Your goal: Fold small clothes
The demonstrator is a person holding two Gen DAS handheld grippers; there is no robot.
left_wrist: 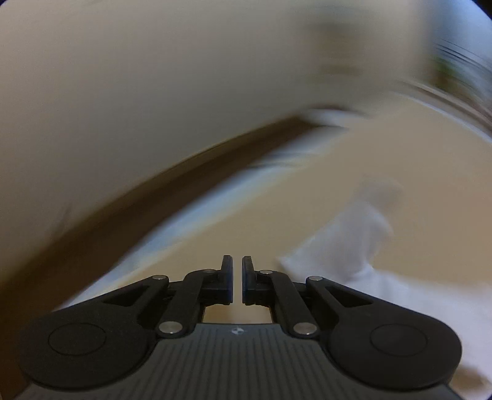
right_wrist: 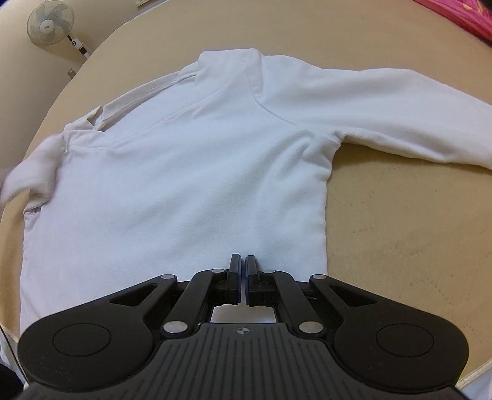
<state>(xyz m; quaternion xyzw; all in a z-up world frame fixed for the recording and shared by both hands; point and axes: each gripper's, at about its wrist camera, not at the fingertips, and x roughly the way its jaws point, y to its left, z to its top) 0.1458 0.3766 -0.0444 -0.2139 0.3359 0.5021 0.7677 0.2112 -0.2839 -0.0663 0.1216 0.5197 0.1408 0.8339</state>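
My right claw (right_wrist: 241,264) hangs low over the bottom hem of the white shirt (right_wrist: 190,172), its two fingers drawn almost together with only a thin slit between them and nothing caught there. The shirt lies spread flat on the beige quilted surface (right_wrist: 399,234), body running from my claw toward 12 o'clock, where the collar sits. One long sleeve (right_wrist: 384,107) stretches out to 2 o'clock, lying flat. The other sleeve (right_wrist: 33,172) is bunched in a lump at 9 o'clock, partly blurred. Beyond the surface's edge at 11 o'clock stands a white fan (right_wrist: 50,23), and a pink cloth (right_wrist: 461,15) shows at 1 o'clock.

My left claw (left_wrist: 236,270) is likewise nearly closed, a narrow gap between its fingers and nothing held. Its view is heavily smeared. I can make out white fabric at 3 to 4 o'clock, apart from the fingers, on the same beige surface, with a dark band (left_wrist: 160,190) and pale wall (left_wrist: 153,77) beyond.
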